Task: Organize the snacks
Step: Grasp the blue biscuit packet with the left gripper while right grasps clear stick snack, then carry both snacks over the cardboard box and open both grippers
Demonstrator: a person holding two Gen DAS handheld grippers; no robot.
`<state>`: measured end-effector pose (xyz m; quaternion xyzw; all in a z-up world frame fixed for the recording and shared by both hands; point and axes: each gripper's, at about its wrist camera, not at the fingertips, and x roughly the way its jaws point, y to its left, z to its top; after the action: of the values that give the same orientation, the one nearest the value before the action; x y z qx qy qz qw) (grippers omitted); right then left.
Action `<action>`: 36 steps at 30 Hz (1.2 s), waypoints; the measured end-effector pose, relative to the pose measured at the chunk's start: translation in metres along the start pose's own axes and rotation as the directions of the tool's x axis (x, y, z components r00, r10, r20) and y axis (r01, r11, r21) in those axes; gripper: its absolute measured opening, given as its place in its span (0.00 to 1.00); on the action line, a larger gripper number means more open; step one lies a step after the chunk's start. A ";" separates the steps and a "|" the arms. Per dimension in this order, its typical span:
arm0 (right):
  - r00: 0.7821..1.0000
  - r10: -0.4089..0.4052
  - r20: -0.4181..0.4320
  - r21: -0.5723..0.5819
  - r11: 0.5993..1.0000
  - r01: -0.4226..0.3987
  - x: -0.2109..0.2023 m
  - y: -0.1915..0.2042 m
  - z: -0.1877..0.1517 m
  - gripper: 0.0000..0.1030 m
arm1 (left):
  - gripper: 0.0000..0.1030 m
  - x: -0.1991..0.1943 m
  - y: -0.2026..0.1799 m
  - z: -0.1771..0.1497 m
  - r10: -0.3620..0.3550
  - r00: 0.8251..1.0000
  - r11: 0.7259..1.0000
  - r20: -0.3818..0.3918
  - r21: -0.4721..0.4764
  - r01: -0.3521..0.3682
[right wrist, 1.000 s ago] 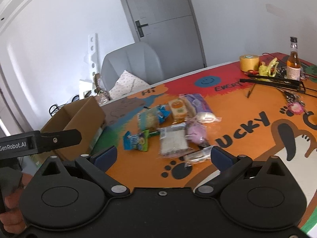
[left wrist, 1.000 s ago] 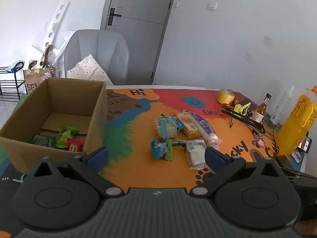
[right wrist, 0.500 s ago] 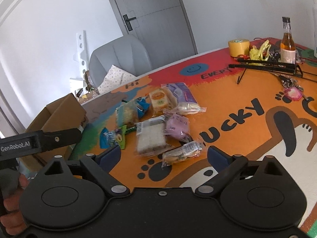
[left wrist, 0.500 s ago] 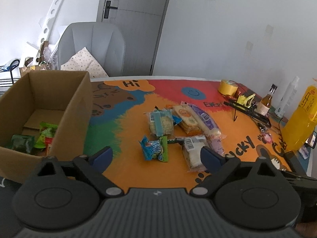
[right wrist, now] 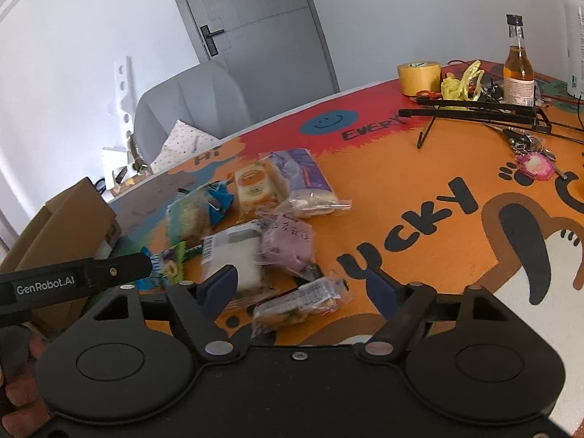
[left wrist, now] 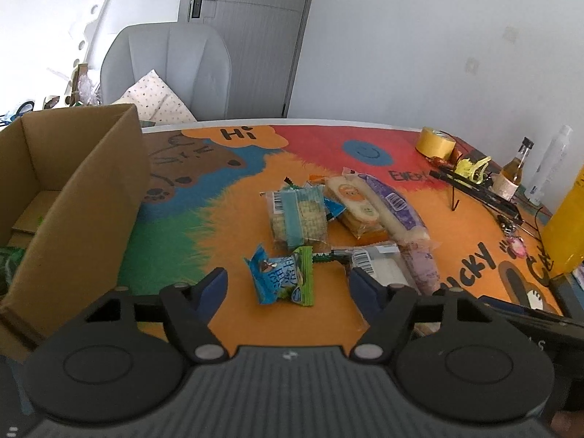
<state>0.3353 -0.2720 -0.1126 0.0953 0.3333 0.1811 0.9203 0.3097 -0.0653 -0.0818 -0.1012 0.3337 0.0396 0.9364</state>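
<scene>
**Both tongs closing over snack pile, nothing clamped**

Left tongs (left wrist: 286, 286) apart, narrowing, blue-green packet (left wrist: 281, 279) between the pads, untouched. Right tongs (right wrist: 304, 284) apart, narrowing, clear wrapped snack (right wrist: 297, 304) between the pads, contact not discernible. Rest of pile at 12 o'clock on the desk (left wrist: 226, 219): blue-banded cracker pack (left wrist: 297, 219), purple bun (right wrist: 288, 246). Cardboard box (left wrist: 91, 197) at 9 o'clock. Tape roll (left wrist: 436, 142) at 2 o'clock.

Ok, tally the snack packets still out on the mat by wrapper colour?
Blue or blue-green packets: 3
Purple packets: 2
Orange-label packet: 1
White or clear packets: 2
Total: 8; a green sliver beside the white one is too hidden to count.
</scene>
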 end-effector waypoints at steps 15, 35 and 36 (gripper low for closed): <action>0.994 -0.102 -0.026 -0.058 0.993 0.100 -0.004 -0.007 -0.009 0.68 | 0.58 0.036 -0.001 0.002 0.022 0.999 1.000 -0.028 -0.016 -0.022; 0.990 -0.134 -0.037 -0.025 0.991 0.134 -0.001 -0.009 -0.005 0.17 | 0.24 0.015 0.000 -0.004 -0.022 0.999 0.999 -0.037 -0.026 0.021; 0.991 -0.130 -0.033 -0.024 0.991 0.129 -0.003 -0.009 -0.006 0.17 | 0.24 0.013 0.000 -0.004 -0.025 0.999 0.999 -0.035 -0.025 0.024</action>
<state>0.3314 -0.2812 -0.1179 0.0602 0.3527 0.1261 0.9252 0.3172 -0.0658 -0.0935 -0.1176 0.3485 0.0306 0.9294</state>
